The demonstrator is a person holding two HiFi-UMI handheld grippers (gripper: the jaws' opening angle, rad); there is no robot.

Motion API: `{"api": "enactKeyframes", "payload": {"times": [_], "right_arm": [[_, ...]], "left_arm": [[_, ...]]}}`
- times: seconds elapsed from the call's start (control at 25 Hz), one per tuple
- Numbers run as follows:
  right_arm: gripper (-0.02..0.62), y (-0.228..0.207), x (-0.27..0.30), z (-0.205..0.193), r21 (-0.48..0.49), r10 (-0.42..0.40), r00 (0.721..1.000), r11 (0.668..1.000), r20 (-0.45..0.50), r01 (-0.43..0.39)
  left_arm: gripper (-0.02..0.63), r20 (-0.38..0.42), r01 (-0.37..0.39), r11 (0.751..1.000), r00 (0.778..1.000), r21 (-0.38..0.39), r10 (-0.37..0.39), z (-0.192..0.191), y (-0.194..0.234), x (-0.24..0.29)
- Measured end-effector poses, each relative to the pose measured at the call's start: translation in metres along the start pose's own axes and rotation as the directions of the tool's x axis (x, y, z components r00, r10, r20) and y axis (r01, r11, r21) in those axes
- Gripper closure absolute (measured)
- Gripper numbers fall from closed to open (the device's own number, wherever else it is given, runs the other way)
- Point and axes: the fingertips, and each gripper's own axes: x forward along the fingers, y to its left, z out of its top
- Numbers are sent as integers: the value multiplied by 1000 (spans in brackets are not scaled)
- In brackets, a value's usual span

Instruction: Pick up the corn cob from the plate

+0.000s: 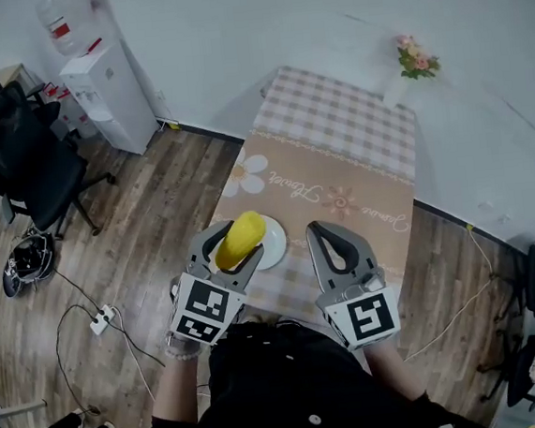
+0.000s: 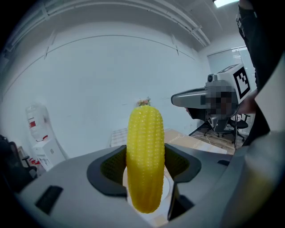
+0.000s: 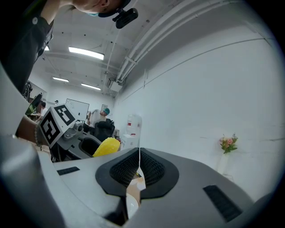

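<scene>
Corn cob [image 1: 239, 240]: yellow, plump, neat rows of small kernels, rounded tip. Clamped around middle between jaws of left gripper [image 1: 236, 247], standing upright in left gripper view. Seems lifted clear of plate [image 1: 276, 249]. Plate: white, round, on table [image 1: 337, 155] near front edge, partly hidden behind cob.

Table [image 1: 338, 169] open between plate [image 1: 276, 240] and far flowers [image 1: 417, 57], seemingly.
</scene>
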Motion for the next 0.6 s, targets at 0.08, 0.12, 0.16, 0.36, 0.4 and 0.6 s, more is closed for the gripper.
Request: {"api": "enactKeyframes", "payload": {"times": [0.08, 0.12, 0.16, 0.36, 0.4, 0.6], "right_arm": [[552, 1, 2, 0, 1, 7, 1000, 1000, 1, -7], [552, 2, 3, 0, 1, 12, 1000, 1000, 0, -12], [552, 3, 4, -1, -1, 16, 1000, 1000, -2, -16], [552, 9, 10, -4, -3, 29, 999, 1000, -16, -29], [552, 10, 11, -5, -4, 34, 999, 999, -15, -34], [552, 14, 11, -8, -8, 40, 999, 999, -31, -41]], "left_arm": [[345, 6, -12, 1000, 1000, 4, 12, 2, 1, -4], [345, 8, -17, 1000, 1000, 7, 17, 2, 1, -6], [345, 10, -21, 1000, 1000, 10, 21, 3, 1, -7], [345, -3, -37, 999, 999, -12, 37, -6, 1, -13], [345, -9, -40, 999, 999, -18, 39, -10, 1, -14], [345, -11, -34, 999, 999, -24, 34, -12, -1, -16]]}}
